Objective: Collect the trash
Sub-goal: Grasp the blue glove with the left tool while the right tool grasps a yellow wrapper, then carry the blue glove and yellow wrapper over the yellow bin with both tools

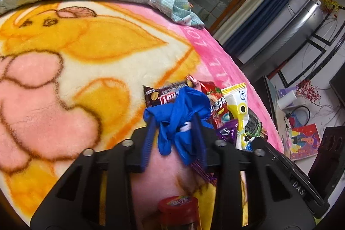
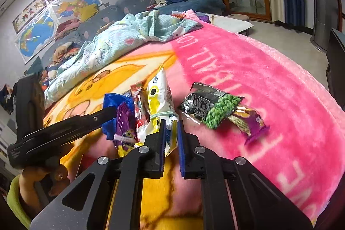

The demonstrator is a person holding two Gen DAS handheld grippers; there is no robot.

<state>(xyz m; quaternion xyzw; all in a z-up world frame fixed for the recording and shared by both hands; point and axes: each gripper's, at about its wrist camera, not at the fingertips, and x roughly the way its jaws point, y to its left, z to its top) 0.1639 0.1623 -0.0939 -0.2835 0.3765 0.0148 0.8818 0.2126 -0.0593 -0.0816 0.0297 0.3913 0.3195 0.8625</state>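
Left gripper [image 1: 175, 120] clamped on the blue glove [image 1: 183, 113], right gripper [image 2: 171, 135] pinching the yellow bag [image 2: 159, 98]; gathering underway, pea packet [image 2: 210, 108] probably next.

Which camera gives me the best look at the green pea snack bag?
The right wrist view: the green pea snack bag lies whole and unobstructed on the pink blanket. In the left wrist view only a dark corner shows behind the yellow-and-white packet.
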